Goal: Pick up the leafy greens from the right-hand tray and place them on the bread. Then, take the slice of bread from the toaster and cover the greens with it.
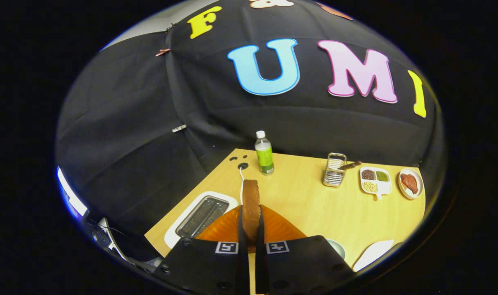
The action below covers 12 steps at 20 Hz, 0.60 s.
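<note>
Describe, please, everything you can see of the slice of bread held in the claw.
The slice of bread stands upright and edge-on between the claw's two fingers, which press on it from both sides. Only its brown crust edge and rounded top show; its faces are hidden. It looks firm and toasted. It is lifted clear of the white toaster, whose slots lie just beside and below it, above the wooden table. Nothing else touches it.

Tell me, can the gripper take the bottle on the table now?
Probably not: the gripper is shut on the bread slice standing upright between its fingers. The bottle stands free beyond them, past the toaster.
</note>
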Each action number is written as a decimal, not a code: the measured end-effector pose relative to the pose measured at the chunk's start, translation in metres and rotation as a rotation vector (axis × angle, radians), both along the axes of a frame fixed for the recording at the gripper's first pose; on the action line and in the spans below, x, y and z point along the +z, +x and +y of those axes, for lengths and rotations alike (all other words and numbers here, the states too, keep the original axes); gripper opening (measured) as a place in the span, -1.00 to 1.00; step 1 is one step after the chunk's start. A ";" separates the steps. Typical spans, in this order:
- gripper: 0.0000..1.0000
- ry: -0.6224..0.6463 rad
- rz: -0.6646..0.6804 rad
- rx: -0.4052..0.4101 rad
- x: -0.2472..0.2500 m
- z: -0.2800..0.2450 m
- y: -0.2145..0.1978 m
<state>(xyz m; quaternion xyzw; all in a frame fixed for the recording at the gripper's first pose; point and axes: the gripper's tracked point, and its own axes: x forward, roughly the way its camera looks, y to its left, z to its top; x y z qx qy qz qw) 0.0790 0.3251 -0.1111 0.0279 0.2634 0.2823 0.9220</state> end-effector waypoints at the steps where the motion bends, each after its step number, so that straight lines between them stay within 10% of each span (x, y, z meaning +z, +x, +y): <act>1: -0.80 0.004 0.015 -0.014 -0.005 -0.011 0.001; 12: -0.80 0.058 0.242 -0.113 -0.102 -0.069 -0.010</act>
